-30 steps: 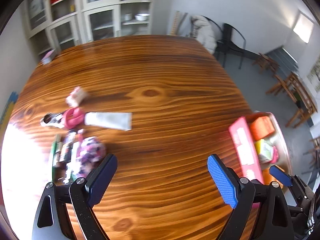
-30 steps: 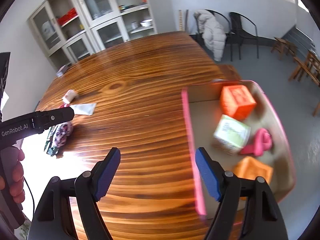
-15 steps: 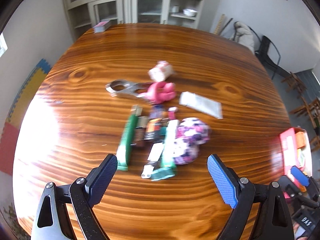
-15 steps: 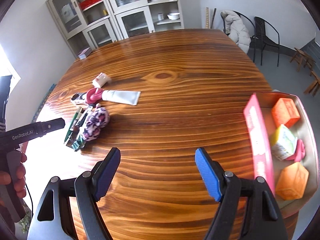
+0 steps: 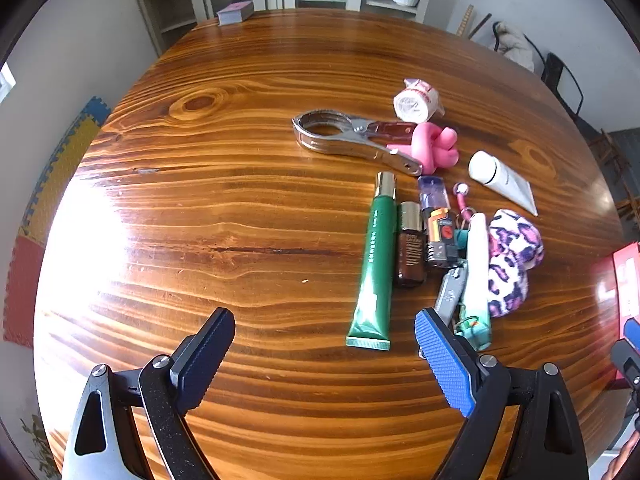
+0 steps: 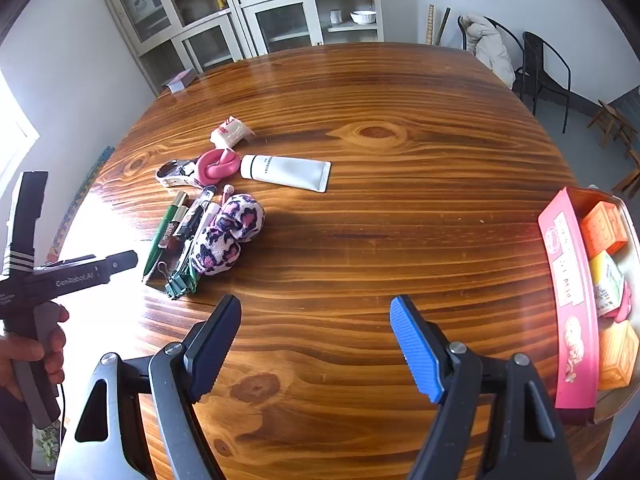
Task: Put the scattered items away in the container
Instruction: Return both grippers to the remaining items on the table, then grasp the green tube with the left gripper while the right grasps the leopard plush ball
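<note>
Wooden table [image 6: 400, 220] now shows differently in the left view: a second ago that camera looked across to the container at the right edge, now it looks down over the pile of clutter, so the left gripper [image 5: 324, 354] has swung over for a pick. Its jaws are wide apart, nothing between them, green tube [image 5: 374, 264] just ahead. Right gripper [image 6: 316, 344] has swung off the container [image 6: 570, 300] too; jaws also spread and empty over bare wood, container now at the right edge of the table with its pink wall facing in. Judgement: both hands are free and the next pick is starting. Count on the table near the left edge: one green tube, one white tube [image 6: 286, 170], one brown bottle [image 5: 410, 246], one metal opener [image 5: 348, 140], one pink knot toy [image 5: 436, 148], one white roll [image 5: 416, 100], one leopard-print scrunchie [image 6: 230, 236], one lighter [image 5: 438, 236], one slim white tube [image 5: 476, 272]; the smaller bits under that pile I can't separate. In the container: two orange blocks [image 6: 604, 228], one yellow-green box [image 6: 606, 284], one pink piece mostly hidden. One card deck [image 5: 236, 12] sits at the far edge, well apart.
</note>
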